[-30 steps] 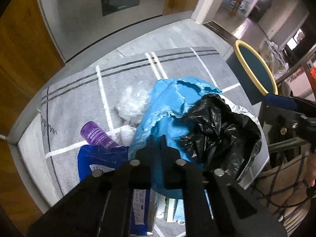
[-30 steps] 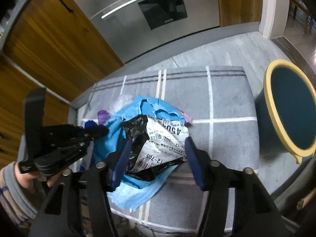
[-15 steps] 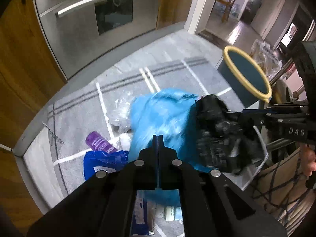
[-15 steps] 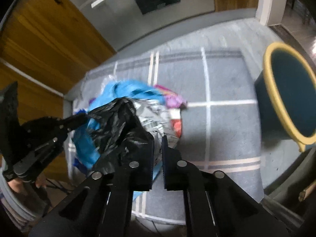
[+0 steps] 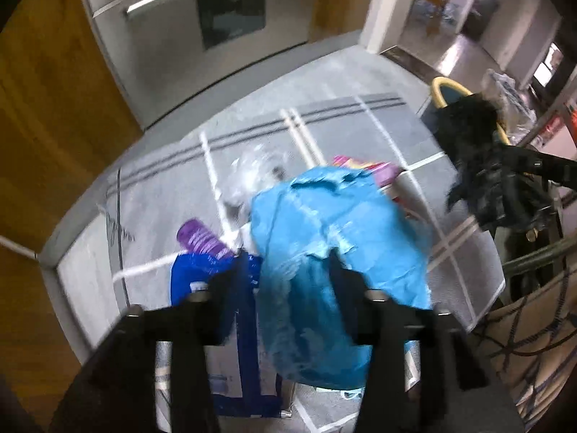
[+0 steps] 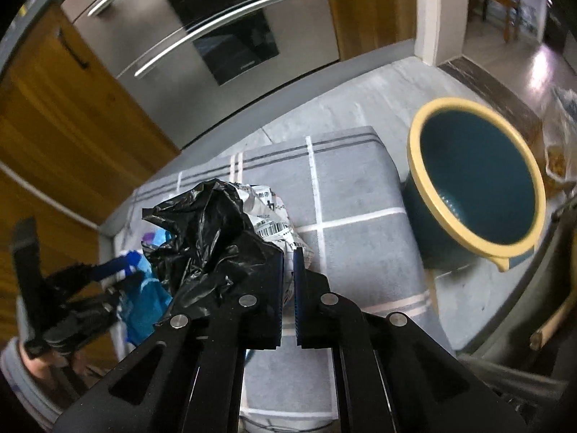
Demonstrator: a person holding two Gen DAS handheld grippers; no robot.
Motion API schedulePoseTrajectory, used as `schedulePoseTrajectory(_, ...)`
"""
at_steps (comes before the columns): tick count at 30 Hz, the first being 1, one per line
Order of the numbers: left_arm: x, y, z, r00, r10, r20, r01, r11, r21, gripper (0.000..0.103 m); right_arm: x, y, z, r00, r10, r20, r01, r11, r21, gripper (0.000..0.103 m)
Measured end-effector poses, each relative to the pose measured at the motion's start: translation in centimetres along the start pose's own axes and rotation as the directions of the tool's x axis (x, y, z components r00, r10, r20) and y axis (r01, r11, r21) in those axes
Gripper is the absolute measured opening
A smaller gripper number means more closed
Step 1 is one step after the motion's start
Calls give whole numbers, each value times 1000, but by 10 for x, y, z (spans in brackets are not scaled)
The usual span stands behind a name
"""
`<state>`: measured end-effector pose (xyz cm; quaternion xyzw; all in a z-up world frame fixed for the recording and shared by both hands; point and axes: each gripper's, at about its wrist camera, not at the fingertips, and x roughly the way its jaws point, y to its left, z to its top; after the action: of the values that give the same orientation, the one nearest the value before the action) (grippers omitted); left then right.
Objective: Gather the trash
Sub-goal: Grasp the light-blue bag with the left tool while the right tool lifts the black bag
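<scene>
Right gripper (image 6: 287, 267): jaws pressed nearly together, pinching a crumpled black plastic bag (image 6: 212, 238) with a white printed mailer (image 6: 274, 223) bunched inside it. The bundle hangs off the jaw tips, raised above the grey striped mat (image 6: 353, 195). In the left wrist view the same black bag (image 5: 476, 151) shows at the right edge, up in front of the bin.

Left gripper (image 5: 285, 263): jaws have just been opening and now stand spread. A light-blue plastic bag (image 5: 342, 238) lies between and beyond the fingers; whether the pads touch it cannot be told through the blur.

Trash on the mat, near the left gripper:
- dark-blue packet (image 5: 191, 278), just beside the light-blue bag, partly under the left finger
- purple bottle (image 5: 202, 238), lying on its side, touching the dark-blue packet
- clear crumpled plastic (image 5: 252, 169), behind the light-blue bag
- pink wrapper (image 5: 364, 167), showing at the far edge of the light-blue bag

Bin: dark-teal tub with yellow rim (image 6: 418, 158), standing off the mat's right edge, near the held bundle.

Background: steel appliance front (image 6: 230, 36), wooden cabinet (image 6: 47, 126).
</scene>
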<state>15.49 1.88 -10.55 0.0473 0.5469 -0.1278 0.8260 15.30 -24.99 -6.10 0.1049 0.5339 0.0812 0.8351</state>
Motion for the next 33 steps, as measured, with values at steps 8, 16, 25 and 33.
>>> schedulePoseTrajectory(8, 24, -3, -13, 993, -52, -108, 52, 999, -1, 10, -2, 0, 1, 1000, 3, 14, -3, 1000, 12, 6)
schedulePoseTrajectory(16, -27, -37, -11, 993, -91, 77, 79, 987, 141, 6, -15, -6, 9, 997, 7, 72, -10, 999, 43, 6)
schedulePoseTrajectory(25, -58, -60, 26, 976, -126, 178, 103, 986, 134, 6, -42, -36, 34, 976, -60, 211, 37, 993, 109, 6)
schedulePoseTrajectory(33, -36, -121, 77, 977, -141, 160, 110, 976, 188, 6, -33, -116, 55, 953, -237, 190, 158, 921, 357, 6)
